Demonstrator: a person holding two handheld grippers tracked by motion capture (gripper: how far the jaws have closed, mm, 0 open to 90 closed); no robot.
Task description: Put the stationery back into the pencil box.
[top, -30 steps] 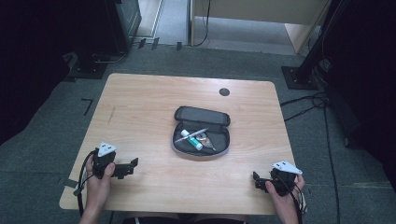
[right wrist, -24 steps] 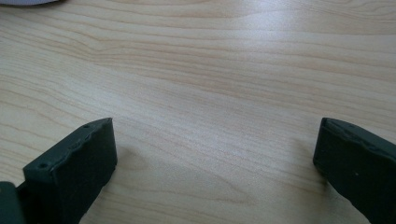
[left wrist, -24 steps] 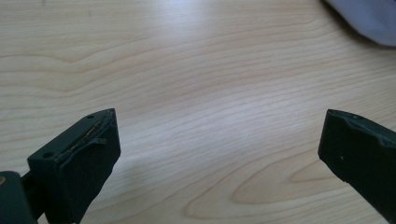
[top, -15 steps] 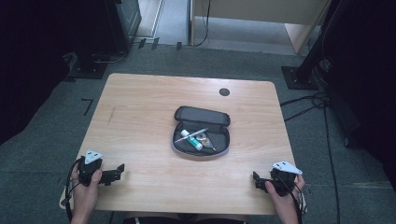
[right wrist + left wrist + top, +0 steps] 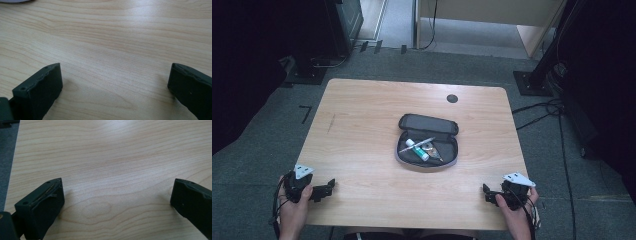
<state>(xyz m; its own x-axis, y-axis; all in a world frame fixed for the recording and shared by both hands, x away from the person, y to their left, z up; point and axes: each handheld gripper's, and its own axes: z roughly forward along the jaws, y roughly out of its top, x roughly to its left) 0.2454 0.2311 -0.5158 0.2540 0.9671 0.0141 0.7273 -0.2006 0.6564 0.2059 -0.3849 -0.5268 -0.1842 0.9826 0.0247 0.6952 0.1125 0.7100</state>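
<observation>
A dark grey, oval fabric zip pencil case lies near the middle of the pale wooden table, its lid folded back toward the far edge so that the contents sit exposed; that layout suggests it has been opened for access. Inside it rest a white tube with a green cap and a slim silver pen lying across it, with some smaller items beside them that are too small to identify. A small round black grommet sits in the table surface near the far edge. The left hand-held gripper is held low at the near left corner of the table, and the right hand-held gripper at the near right corner, each pointing inward along the near edge. In the left gripper view the two black jaws stand wide apart with bare wood between them; the right gripper view shows the same, so both tools are released and grasp nothing. The case lies well apart from both, ahead of them and roughly midway between. I judge this a resting stance, with the case equally reachable by either hand.
</observation>
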